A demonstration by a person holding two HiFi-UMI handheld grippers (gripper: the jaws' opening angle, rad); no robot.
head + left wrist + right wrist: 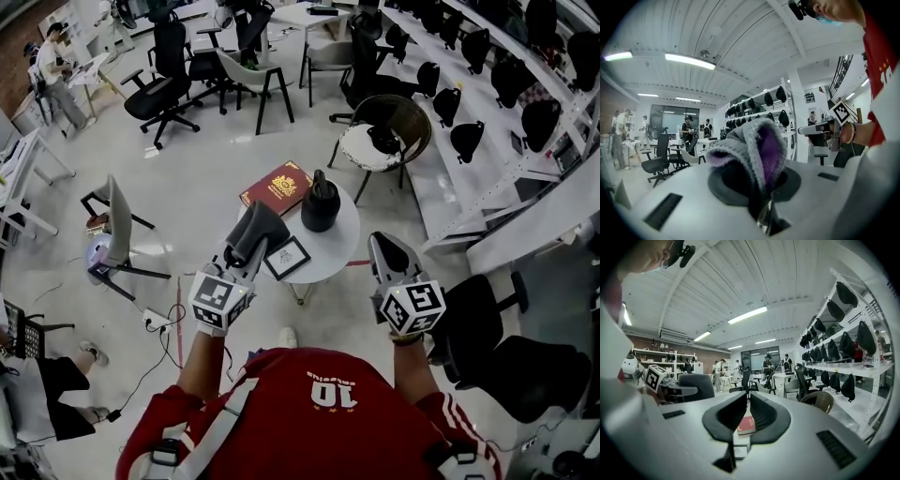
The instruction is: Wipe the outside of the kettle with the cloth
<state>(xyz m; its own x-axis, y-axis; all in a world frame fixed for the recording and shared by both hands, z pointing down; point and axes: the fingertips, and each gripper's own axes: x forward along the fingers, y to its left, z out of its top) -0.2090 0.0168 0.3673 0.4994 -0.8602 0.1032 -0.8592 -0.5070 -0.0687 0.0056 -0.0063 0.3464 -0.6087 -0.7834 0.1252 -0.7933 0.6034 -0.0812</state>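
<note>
- Left tool [251,232]: held over the near-left edge of the table [339,251]. Jaws clamped on the cloth, as its own view shows.
- Cloth [757,145]: grey knit outside, purple inside, bunched and folded. It stands up out of the left tool's jaws and hides their tips. Well apart from the kettle.
- Right tool [746,411]: held to the right of the table, off its edge. Jaws drawn almost together with only a thin slit between the pads; nothing in them. It touches nothing.
- Kettle [320,202]: dark, upright, on the far side of the table, handle on top. Neither tool touches it.
- Table: small, round, white, on thin legs, standing on a pale floor.
- Book [277,187]: red with a gold emblem, flat, at the far-left rim of the table, just beside the kettle, partly overhanging the edge. It also shows through the right tool's slit.
- Frame [287,257]: small, black-edged, flat on the near-left part of the table, beside the left tool.
- Wicker chair [398,122]: beyond the table, by the shelves.
</note>
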